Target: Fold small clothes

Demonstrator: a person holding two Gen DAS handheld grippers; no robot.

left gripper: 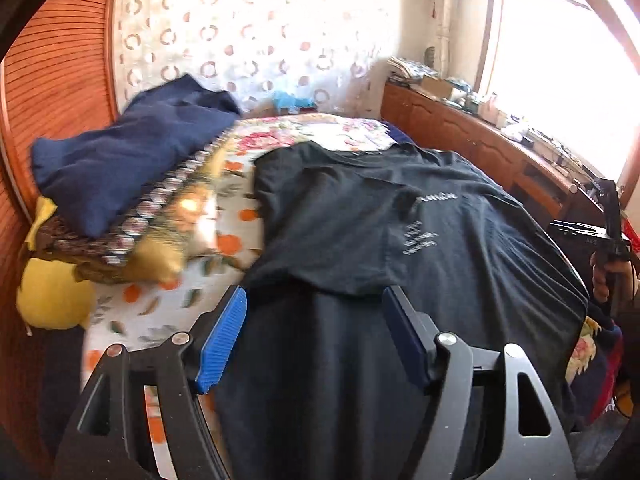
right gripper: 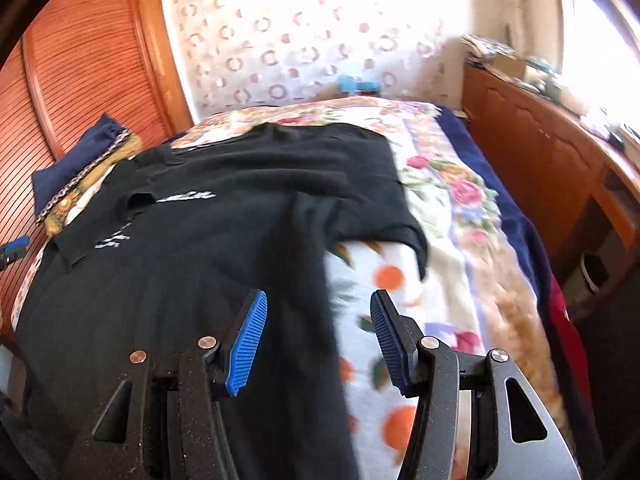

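We see a black T-shirt [left gripper: 360, 216] spread on the floral bedspread [right gripper: 452, 216], its white chest print too blurred to read. Our left gripper [left gripper: 314, 336] and right gripper [right gripper: 320, 340] both hover over its near hem, fingers spread wide, holding nothing. Folded navy clothing [left gripper: 120, 160] sits left.

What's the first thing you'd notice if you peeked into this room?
A big black T-shirt with white lettering lies spread across the flowery bedspread, filling the middle of both views. Close up, the left tongs and the right tongs hang open over its near edge, blue pads wide apart. At the bed's left side a navy garment sits on top of a pile, beside the orange slatted wardrobe door.
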